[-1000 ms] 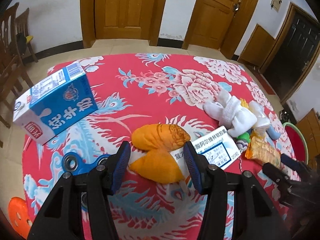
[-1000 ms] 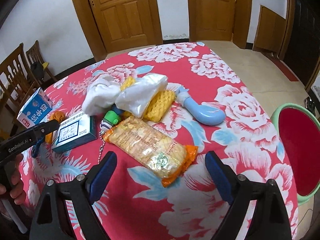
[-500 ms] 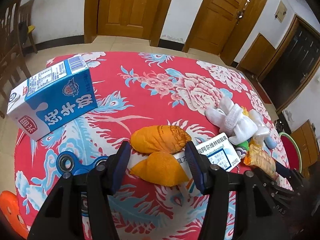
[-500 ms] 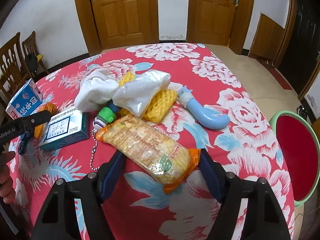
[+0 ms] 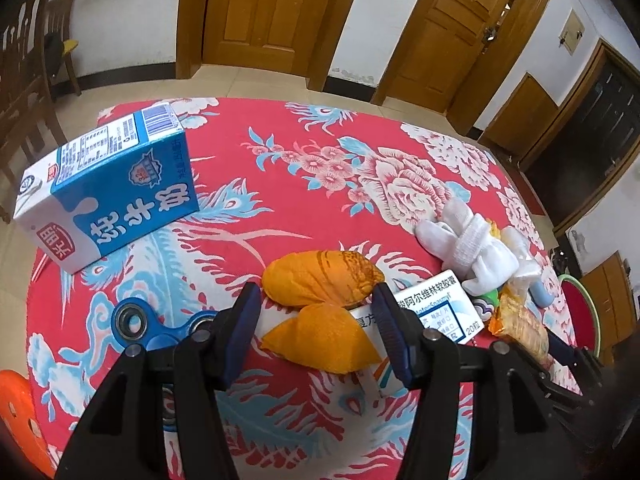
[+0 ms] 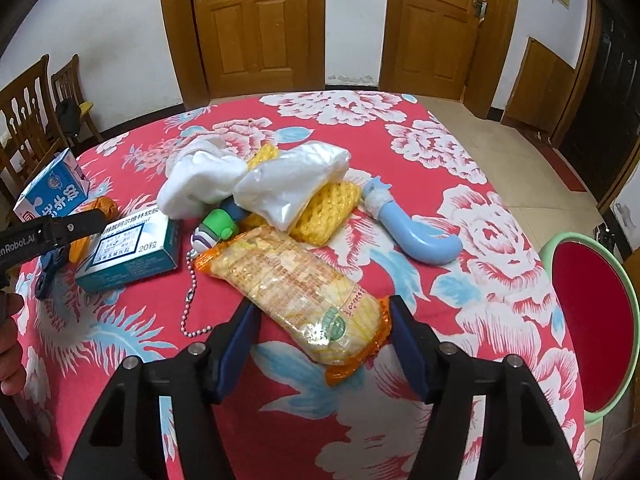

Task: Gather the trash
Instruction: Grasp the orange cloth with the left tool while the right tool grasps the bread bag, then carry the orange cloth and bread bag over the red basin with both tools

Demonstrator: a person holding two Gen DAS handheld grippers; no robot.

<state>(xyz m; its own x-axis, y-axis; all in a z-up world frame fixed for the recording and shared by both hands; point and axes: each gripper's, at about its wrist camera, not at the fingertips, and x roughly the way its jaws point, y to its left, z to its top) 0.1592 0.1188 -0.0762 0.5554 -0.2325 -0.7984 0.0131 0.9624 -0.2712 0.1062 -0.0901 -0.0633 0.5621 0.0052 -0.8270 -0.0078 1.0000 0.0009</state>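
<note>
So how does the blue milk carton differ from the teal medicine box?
The blue milk carton is bulkier and stands alone near the table's edge; the teal medicine box is flat and slim, lying amid the clutter. The carton is deep blue with big white characters; the box has a white label face with small print. Both are rectangular cardboard packs lying on the red floral tablecloth.

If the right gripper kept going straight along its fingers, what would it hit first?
Most likely the snack packet: its near end already lies between the right gripper fingers, which have just been closing on it.
</note>
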